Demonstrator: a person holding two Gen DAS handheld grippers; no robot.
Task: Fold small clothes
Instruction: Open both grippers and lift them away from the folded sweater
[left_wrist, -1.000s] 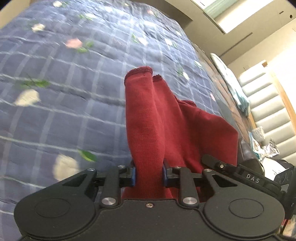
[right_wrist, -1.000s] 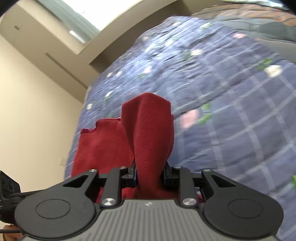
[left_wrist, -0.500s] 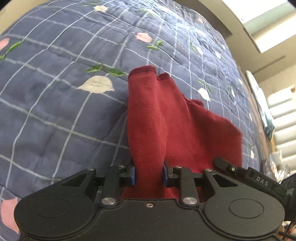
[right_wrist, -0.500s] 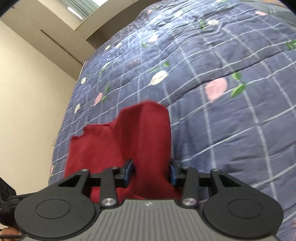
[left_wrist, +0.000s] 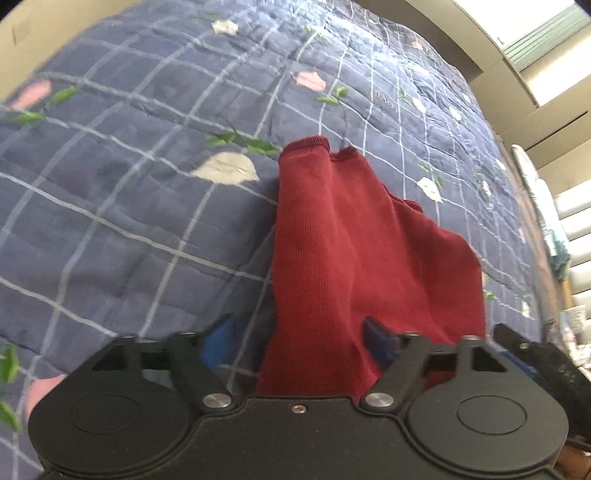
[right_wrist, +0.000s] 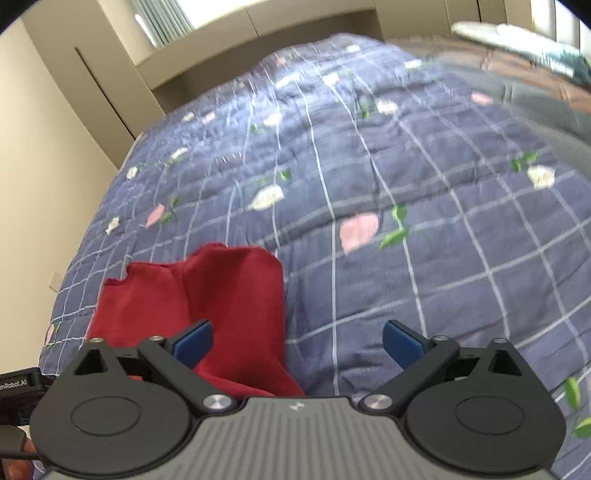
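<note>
A small dark red knit garment (left_wrist: 343, 258) lies folded on the blue checked floral quilt (left_wrist: 129, 221). In the left wrist view my left gripper (left_wrist: 301, 341) is open, its blue pads apart on either side of the cloth's near end. In the right wrist view the garment (right_wrist: 221, 302) lies at the lower left, and my right gripper (right_wrist: 297, 341) is wide open, its left pad over the cloth and its right pad over bare quilt (right_wrist: 424, 258).
The quilt covers a bed that fills both views. A beige wall (right_wrist: 44, 184) and a window ledge stand beyond it. Pillows and a padded headboard (left_wrist: 576, 221) show at the far right of the left wrist view.
Both grippers were shut on the red garment and have opened, letting it go. The cloth now rests on the quilt. The right gripper has shifted to the right of the cloth.
</note>
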